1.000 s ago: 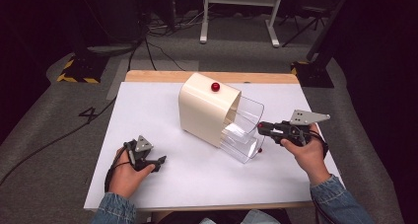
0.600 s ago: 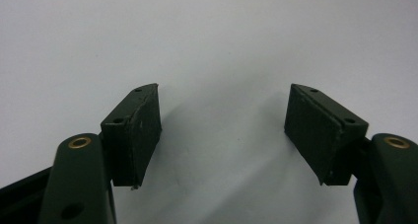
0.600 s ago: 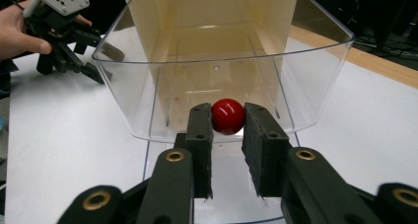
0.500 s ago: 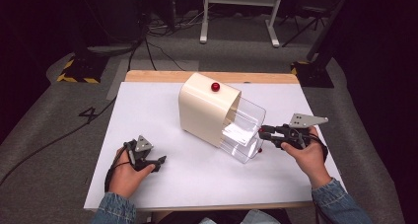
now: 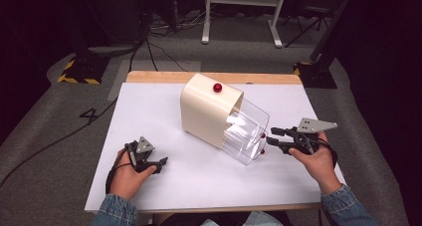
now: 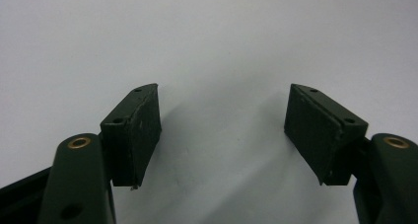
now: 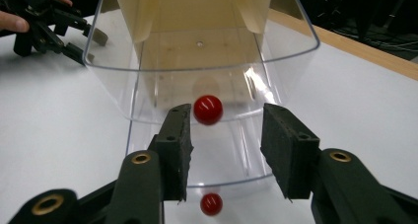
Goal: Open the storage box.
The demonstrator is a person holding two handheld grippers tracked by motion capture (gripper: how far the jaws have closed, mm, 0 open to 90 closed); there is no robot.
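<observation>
A cream box (image 5: 206, 114) with a red knob (image 5: 217, 87) on top stands mid-table. A clear plastic drawer (image 5: 247, 131) sticks out of its right side. The drawer's front wall carries a red knob (image 7: 207, 109), and a second red knob (image 7: 211, 203) shows lower down. My right gripper (image 5: 271, 136) is level with the drawer front and open. In the right gripper view its jaws flank the upper knob a little short of it, and the right gripper (image 7: 226, 130) holds nothing. My left gripper (image 5: 160, 164) rests open on the table at the near left, with bare white surface between its pads (image 6: 143, 130).
The white table (image 5: 149, 111) has a wooden strip along its far edge (image 5: 209, 77). Cables and a stand's legs (image 5: 239, 17) lie on the grey floor beyond. In the right gripper view, the other hand and its gripper (image 7: 44, 21) show far off at the upper left.
My right gripper has drifted slightly down and toward the near right, staying open at the drawer front. The box, drawer and left gripper have not moved.
</observation>
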